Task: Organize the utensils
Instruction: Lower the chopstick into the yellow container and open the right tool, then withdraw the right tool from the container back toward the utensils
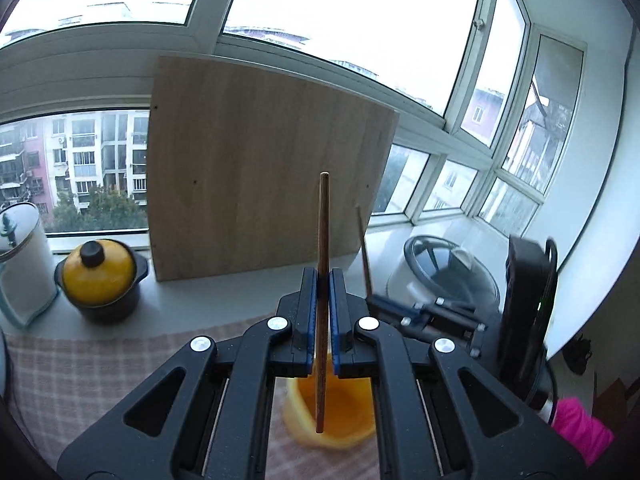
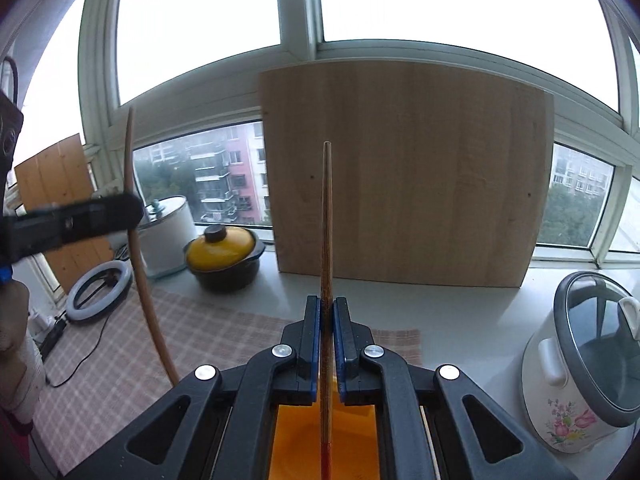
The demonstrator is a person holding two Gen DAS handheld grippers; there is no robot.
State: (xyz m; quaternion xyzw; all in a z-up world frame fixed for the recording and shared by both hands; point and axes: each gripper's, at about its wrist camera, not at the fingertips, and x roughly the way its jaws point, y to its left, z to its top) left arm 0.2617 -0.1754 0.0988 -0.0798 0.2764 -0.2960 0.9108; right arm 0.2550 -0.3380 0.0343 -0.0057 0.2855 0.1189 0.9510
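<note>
My left gripper is shut on a brown wooden chopstick that stands upright, its lower end hanging over the mouth of an orange cup. To its right, my right gripper holds a second chopstick. In the right wrist view, the right gripper is shut on its upright chopstick, with the orange cup directly below. The left gripper shows blurred at the far left with its chopstick.
A wooden board leans against the window. On the sill stand a yellow-lidded black pot, a white lidded container and a rice cooker. A checked cloth covers the table; a ring light lies at the left.
</note>
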